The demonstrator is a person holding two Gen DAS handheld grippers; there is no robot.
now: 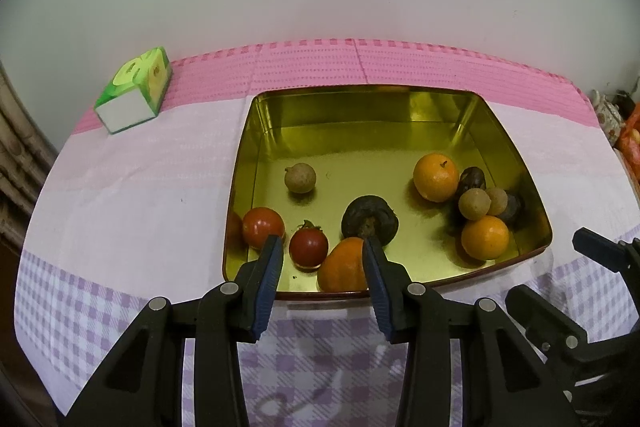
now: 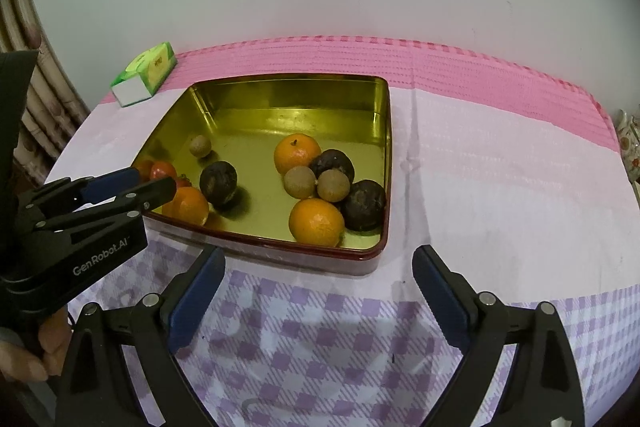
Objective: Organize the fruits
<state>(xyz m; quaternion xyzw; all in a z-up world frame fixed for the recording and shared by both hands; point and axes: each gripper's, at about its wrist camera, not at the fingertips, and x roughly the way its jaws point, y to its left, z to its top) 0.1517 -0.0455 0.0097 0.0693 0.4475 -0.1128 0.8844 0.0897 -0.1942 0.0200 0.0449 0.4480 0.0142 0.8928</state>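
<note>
Left wrist: round glossy orange fruits [image 1: 436, 177]

A home, by the look of it: checked tablecloth [image 2: 500, 163], tissue box [image 1: 134, 91] (curtain [image 2: 36, 99] alongside), plain wall behind.

Worktop [image 2: 500, 187] covered by a cloth: pink band along the far edge, pale middle, lilac check at the near edge. Gold tin tray [image 2: 382, 131] sits on it around the centre. Green tissue box [image 2: 146, 75] at the far-left corner, apart from the tray.
</note>
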